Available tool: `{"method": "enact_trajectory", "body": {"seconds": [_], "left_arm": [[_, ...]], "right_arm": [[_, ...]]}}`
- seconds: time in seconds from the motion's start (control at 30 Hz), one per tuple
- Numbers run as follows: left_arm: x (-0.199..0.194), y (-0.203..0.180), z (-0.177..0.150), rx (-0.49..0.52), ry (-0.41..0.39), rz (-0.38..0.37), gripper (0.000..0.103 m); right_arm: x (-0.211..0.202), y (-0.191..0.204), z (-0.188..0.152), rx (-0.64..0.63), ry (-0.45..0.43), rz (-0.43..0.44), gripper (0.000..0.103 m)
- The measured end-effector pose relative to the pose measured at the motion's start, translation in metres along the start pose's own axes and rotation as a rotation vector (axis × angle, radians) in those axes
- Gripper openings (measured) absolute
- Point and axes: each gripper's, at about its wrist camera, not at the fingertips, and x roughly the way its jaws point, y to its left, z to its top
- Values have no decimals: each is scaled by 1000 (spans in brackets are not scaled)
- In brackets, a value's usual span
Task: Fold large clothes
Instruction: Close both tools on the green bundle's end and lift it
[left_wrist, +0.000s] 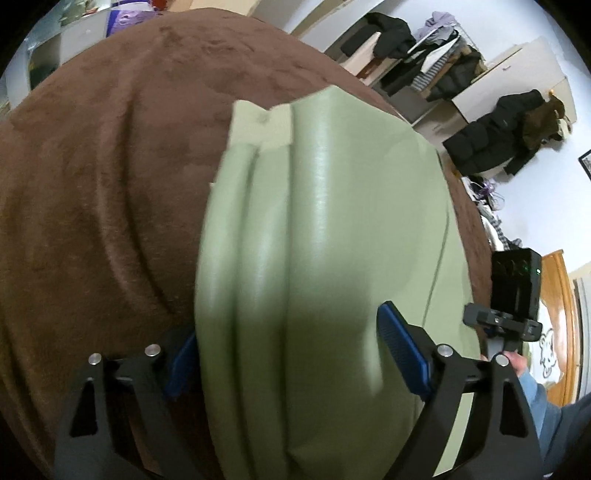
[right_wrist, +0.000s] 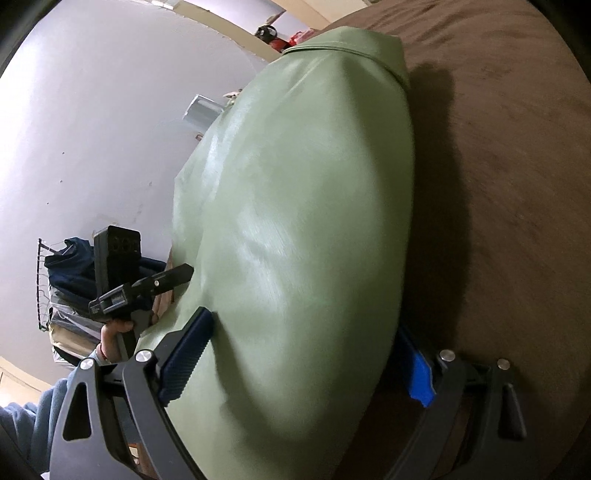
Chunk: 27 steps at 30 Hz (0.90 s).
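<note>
A pale green, leather-like garment (left_wrist: 325, 229) lies folded lengthwise on a brown blanket (left_wrist: 110, 177), with a lighter lining patch at its far end. My left gripper (left_wrist: 288, 321) straddles the near end. Its left pad sits at the garment's left edge and its right pad (left_wrist: 402, 354) rests over the top surface. The jaws stand wide and show no clamping. In the right wrist view the same garment (right_wrist: 295, 221) fills the middle. My right gripper (right_wrist: 303, 321) straddles it just as wide, one pad (right_wrist: 184, 362) on top and the other beyond the right edge.
The brown blanket (right_wrist: 498, 184) spreads wide to one side of the garment. Dark coats (left_wrist: 491, 144) hang over pale cabinets at the back right. A wire basket of clothes (right_wrist: 62, 280) stands by the grey wall. A person's hand (right_wrist: 114, 332) and blue sleeve hold the other tool.
</note>
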Motion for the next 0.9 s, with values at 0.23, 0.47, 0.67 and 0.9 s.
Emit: {"method": "enact_trajectory", "body": {"seconds": [0.23, 0.47, 0.67, 0.9], "left_arm": [[-2, 12, -1, -53, -36, -103, 77], [-8, 20, -15, -110, -75, -122, 60], [-13, -5, -17, -72, -103, -9, 60], [-23, -42, -22, 85, -138, 131, 59]], "right_arm": [[16, 8, 9, -34, -12, -23, 82], [8, 14, 7, -71, -39, -90, 63], [-1, 36, 9, -96, -76, -70, 40], [-2, 32, 6, -80, -76, -70, 38]]}}
